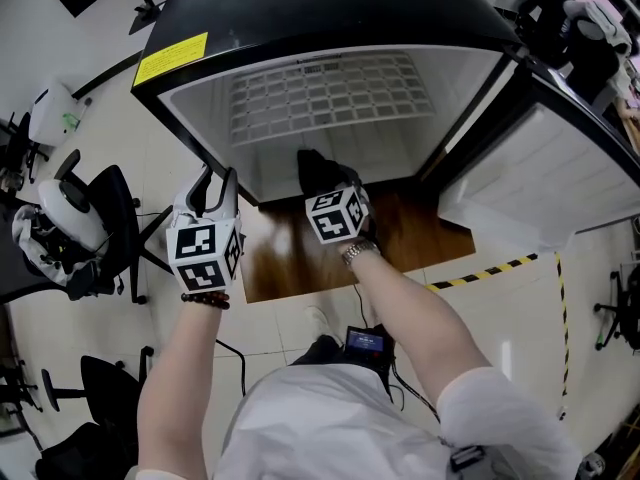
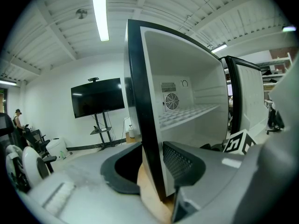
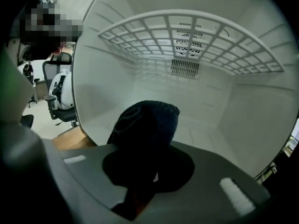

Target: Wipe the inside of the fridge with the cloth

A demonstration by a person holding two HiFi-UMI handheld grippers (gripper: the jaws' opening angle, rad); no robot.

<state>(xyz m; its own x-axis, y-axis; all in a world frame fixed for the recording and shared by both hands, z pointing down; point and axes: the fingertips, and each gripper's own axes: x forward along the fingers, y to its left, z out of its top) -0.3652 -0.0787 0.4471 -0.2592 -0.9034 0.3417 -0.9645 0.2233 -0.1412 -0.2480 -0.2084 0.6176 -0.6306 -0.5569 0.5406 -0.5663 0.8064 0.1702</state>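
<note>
Left gripper (image 1: 218,180): held near level, clamped on front edge of left wall (image 2: 148,139).
Right gripper (image 3: 148,169): forearm extended, tilted down, pinched dark cloth (image 3: 147,118).
Cloth place: inside fridge (image 1: 300,13), under wire shelf (image 3: 187,36).

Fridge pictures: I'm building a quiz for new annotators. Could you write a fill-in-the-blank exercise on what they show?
1. The right tongs are shut on a dark ____.
2. The side wall of the fridge stands between the jaws of the ____ tongs.
3. The fridge door is ____.
4. A white wire ____ spans the inside of the fridge.

Missing words: cloth; left; open; shelf.
</note>
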